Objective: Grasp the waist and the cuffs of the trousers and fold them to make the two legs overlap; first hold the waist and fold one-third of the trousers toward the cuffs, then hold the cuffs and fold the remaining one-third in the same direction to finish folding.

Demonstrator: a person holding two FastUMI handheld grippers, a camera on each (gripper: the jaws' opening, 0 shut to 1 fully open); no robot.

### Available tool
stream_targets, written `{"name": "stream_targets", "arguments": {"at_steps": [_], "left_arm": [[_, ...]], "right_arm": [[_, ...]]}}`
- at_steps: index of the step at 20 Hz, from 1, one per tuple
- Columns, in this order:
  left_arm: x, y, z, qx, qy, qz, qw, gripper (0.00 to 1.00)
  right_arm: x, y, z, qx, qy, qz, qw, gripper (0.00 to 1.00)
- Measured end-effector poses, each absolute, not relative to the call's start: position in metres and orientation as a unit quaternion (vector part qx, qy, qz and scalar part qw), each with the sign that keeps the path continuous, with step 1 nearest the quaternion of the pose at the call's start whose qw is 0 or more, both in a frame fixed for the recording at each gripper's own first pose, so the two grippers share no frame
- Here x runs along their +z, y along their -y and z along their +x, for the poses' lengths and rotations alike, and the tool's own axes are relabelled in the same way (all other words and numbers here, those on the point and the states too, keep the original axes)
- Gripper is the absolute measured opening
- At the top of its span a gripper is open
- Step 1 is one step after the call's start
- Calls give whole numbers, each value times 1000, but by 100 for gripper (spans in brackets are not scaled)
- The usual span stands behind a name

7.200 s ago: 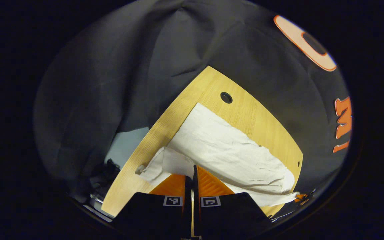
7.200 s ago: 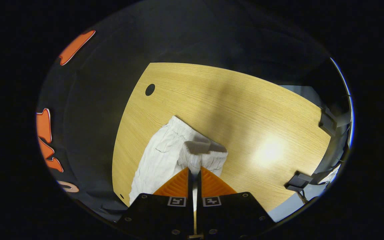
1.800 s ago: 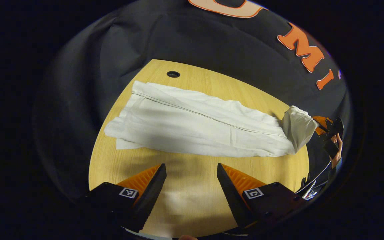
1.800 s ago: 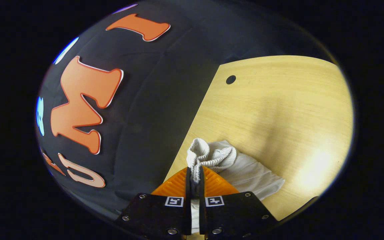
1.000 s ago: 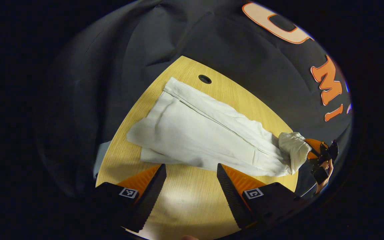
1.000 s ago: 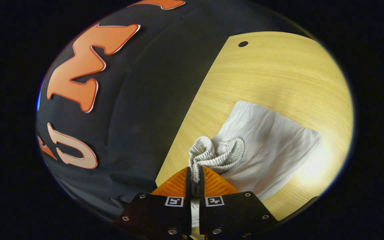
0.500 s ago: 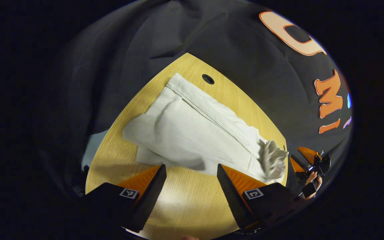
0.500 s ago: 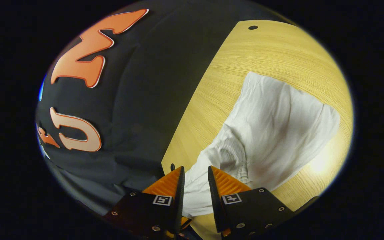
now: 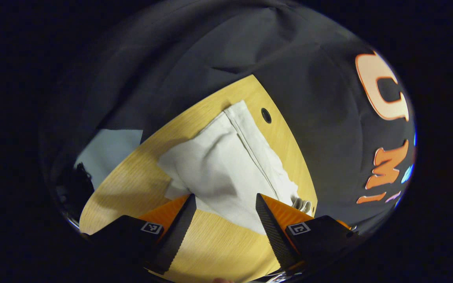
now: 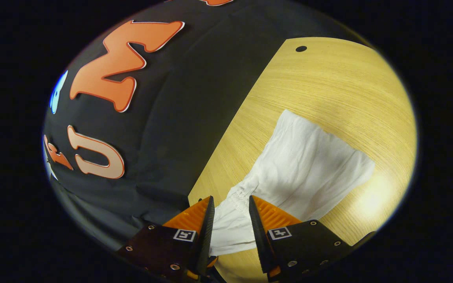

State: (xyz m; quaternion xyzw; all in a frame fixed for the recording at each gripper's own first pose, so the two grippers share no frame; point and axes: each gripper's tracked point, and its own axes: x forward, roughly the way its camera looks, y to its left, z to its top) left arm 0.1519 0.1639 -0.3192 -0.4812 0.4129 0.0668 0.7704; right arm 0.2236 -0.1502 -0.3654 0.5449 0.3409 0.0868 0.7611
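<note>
- Trousers point(image 9: 226, 165), white and creased, lie flat on the wooden bench point(image 9: 132, 184) in the left gripper view, running from the far corner beside a round hole point(image 9: 266, 115) in the bench top down toward the camera.
- A long seam point(image 9: 250, 153) runs lengthwise down the cloth, and a bunched, ribbed end point(image 9: 301, 203) peeks out just by the right-hand finger near the bench edge.
- Left tongs point(image 9: 225, 212) stand wide open over the near edge of the trousers and hold nothing; bare cloth and wood show between the two fingers.
- Off the bench's left side, a pale patch of floor point(image 9: 108, 145) shows below the dark cloth wall point(image 9: 218, 47).
- In the right gripper view the trousers point(image 10: 309, 173) spread out across the bench point(image 10: 328, 86) from near the tongs toward the right, with the gathered waist point(image 10: 242, 194) lying just ahead of the fingertips.
- Right tongs point(image 10: 229, 216) are parted, with white cloth lying in the gap; neither finger presses on it.
- A small round hole point(image 10: 301, 48) sits at the far corner of the bench, well apart from the cloth.
</note>
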Motion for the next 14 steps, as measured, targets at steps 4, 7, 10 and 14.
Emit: {"name": "stream_targets", "arguments": {"at_steps": [4, 7, 10, 14], "left_arm": [[-322, -174, 140, 80, -425, -490, 757, 98], [-323, -177, 128, 87, -430, -502, 745, 99], [-324, -177, 136, 97, -412, -516, 744, 98], [-327, -168, 164, 96, -390, -510, 760, 96]], "right_arm": [[-361, 176, 217, 75, -321, 555, 764, 60], [-361, 197, 212, 63, -309, 556, 769, 62], [-361, 212, 208, 51, -297, 567, 766, 62], [-364, 225, 197, 41, -292, 576, 762, 62]]}}
